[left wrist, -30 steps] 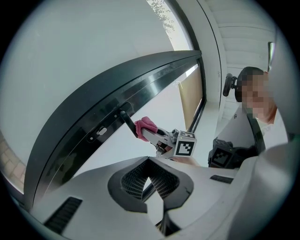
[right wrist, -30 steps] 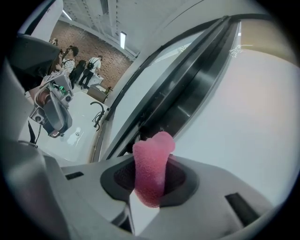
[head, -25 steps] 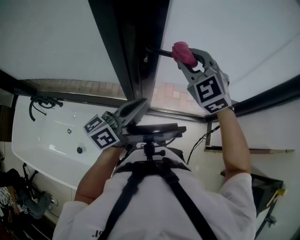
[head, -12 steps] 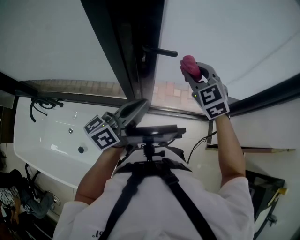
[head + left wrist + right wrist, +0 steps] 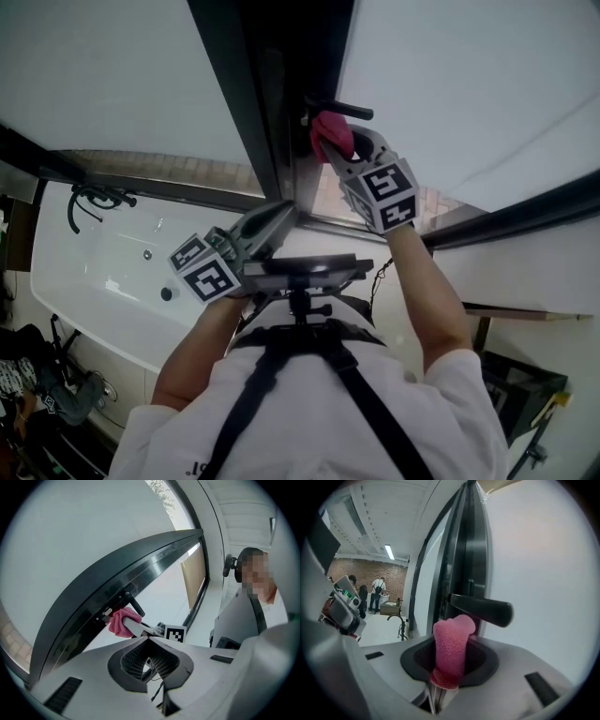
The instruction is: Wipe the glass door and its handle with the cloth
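Bright, diffuse daylight through glass door; panes near blown-out white. Dark door frame underexposed, faint reflections. Gripper views: strong fisheye, black corners, straight lines bowed. One ceiling strip light glows at back. Pink cloth sharp, softly shaded; far room slightly soft.

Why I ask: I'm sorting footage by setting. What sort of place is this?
Probably a bathroom showroom or mock-up rather than a home: a white bathtub with a black tap sits near a dark-framed glass door, and the right gripper view shows people standing before a brick wall.
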The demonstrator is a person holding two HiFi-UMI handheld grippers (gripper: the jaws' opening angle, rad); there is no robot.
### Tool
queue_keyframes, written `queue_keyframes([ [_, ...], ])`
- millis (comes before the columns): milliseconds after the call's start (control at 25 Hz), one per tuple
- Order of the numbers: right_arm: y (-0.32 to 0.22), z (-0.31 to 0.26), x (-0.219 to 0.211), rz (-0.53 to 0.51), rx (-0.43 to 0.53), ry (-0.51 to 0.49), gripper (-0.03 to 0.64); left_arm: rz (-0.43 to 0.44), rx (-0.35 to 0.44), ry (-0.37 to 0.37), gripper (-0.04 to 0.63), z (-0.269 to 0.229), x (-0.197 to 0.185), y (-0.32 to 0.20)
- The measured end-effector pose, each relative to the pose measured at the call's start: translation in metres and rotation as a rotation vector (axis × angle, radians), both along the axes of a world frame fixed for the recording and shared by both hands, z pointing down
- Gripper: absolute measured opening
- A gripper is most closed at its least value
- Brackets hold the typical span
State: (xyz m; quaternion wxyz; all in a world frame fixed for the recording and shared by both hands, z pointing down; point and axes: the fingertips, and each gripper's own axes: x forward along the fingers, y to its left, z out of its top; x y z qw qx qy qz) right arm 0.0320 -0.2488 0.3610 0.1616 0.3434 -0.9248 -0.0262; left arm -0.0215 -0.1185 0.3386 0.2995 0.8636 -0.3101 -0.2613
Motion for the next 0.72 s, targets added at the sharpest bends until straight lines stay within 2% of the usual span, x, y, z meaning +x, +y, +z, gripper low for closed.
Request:
queue_keyframes([
  [400,-0.024,-0.005,-0.035,-0.009,-0.1,-0.183,0.103,-0.045,-0.003,0.009,-0.008,0.003,-0.008,0.004],
  [600,-0.038,-0.013,-0.036,0.01,-0.131,-0.26,0.101,-0.048,-0.004,0.01,-0.008,0.004,-0.008,0.004],
  [720,-0.038,-0.018,-0.032,0.02,-0.116,-0.271,0.101,-0.047,-0.002,0.01,-0.008,0.003,-0.008,0.005],
])
